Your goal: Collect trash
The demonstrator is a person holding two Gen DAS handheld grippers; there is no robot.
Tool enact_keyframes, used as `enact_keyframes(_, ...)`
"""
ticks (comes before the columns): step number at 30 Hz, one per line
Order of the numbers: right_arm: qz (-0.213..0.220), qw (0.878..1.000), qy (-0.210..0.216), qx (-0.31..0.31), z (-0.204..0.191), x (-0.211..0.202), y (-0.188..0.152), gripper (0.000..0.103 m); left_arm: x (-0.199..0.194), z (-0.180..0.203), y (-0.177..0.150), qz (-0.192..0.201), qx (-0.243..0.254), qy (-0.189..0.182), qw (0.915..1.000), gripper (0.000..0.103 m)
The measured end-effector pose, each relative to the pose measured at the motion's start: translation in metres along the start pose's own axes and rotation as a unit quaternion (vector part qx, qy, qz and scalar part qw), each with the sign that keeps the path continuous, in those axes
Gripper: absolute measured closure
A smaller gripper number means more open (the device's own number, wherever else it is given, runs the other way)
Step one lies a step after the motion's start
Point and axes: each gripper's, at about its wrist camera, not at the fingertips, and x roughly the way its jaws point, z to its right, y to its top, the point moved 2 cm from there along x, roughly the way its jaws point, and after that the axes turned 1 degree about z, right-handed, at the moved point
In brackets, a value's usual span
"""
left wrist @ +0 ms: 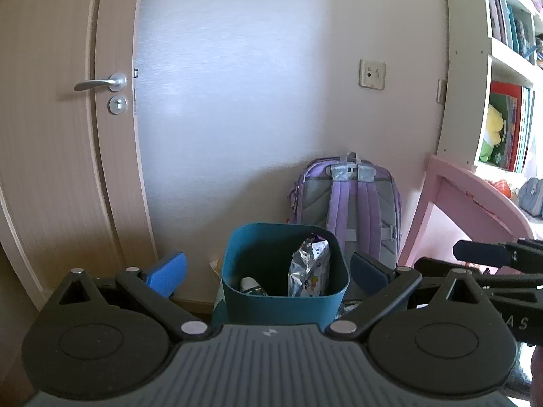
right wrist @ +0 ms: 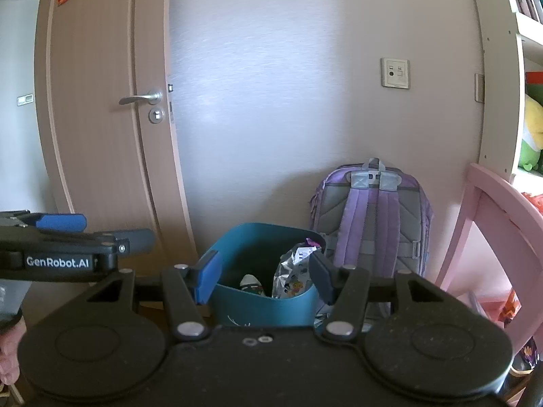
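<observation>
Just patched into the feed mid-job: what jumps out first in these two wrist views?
The teal plastic trash bin sits dead centre on the floor by the wall, a crinkled silver foil wrapper standing inside it. Just right of it, a purple and grey backpack leans against the wall. The left gripper and right gripper are both open and empty.

Floor [right wrist: 176, 308]: teal bin [right wrist: 271, 308], purple backpack [right wrist: 373, 224].
</observation>
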Motion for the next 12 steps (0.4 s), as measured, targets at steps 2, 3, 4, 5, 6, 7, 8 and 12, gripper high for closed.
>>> enact_keyframes(2,-0.001,1.0,0.0,0.002,0.001,0.0,-0.001,0.046,0.0,0.0,-0.001,-0.004,-0.001,-0.003,1.0,0.0)
enact_keyframes(3,-0.002,1.0,0.0,0.003,0.002,0.0,-0.001,0.046,0.0,0.0,-0.002,-0.005,-0.003,-0.005,1.0,0.0)
enact_keyframes(4,-0.003,1.0,0.001,0.005,0.003,0.0,-0.002,0.046,0.001,-0.001,-0.003,-0.007,-0.007,-0.005,0.9999,0.0)
enact_keyframes(5,-0.004,1.0,0.002,0.006,0.003,0.0,-0.003,0.046,0.001,-0.001,-0.003,-0.008,-0.01,-0.004,0.9999,0.0)
enact_keyframes(6,-0.005,1.0,0.002,0.007,0.004,0.001,-0.004,0.046,0.001,-0.002,-0.004,-0.008,-0.011,-0.005,0.9999,0.0)
enact_keyframes(7,-0.006,1.0,0.002,0.007,0.004,0.001,-0.005,0.046,0.002,-0.002,-0.005,-0.007,-0.01,-0.004,0.9999,0.0)
enact_keyframes(8,-0.007,1.0,0.002,0.007,0.004,0.001,-0.006,0.046,0.002,-0.002,-0.006,-0.005,-0.007,-0.001,1.0,0.0)
enact_keyframes(12,-0.013,1.0,0.001,0.014,0.007,0.004,-0.011,0.046,0.005,0.002,-0.012,-0.005,0.014,0.003,0.9999,0.0)
